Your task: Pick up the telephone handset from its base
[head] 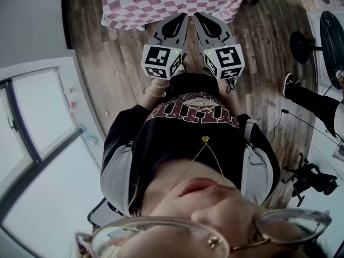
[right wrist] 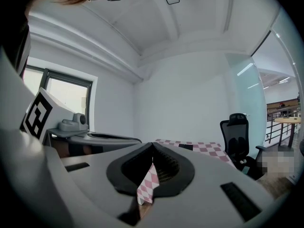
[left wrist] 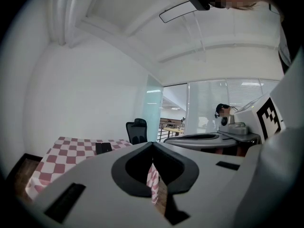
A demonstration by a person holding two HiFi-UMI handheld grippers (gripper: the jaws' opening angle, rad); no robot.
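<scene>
A table under a pink-and-white checked cloth (head: 166, 1) stands ahead of me across the wood floor. A small dark object (left wrist: 103, 147) lies on it, also visible in the right gripper view (right wrist: 185, 147); it is too small to tell whether it is the telephone. I hold both grippers side by side at waist height, pointing at the table's near edge. The left gripper (head: 185, 16) is shut with nothing in it, its jaw tips meeting (left wrist: 152, 144). The right gripper (head: 196, 15) is likewise shut and empty (right wrist: 152, 144).
A black office chair (left wrist: 137, 129) stands beyond the table (right wrist: 236, 137). A white unit and windows (head: 48, 122) line the left. On the right are another person's leg (head: 317, 104), a black round stand (head: 301, 42) and gear with cables on the floor (head: 314, 179).
</scene>
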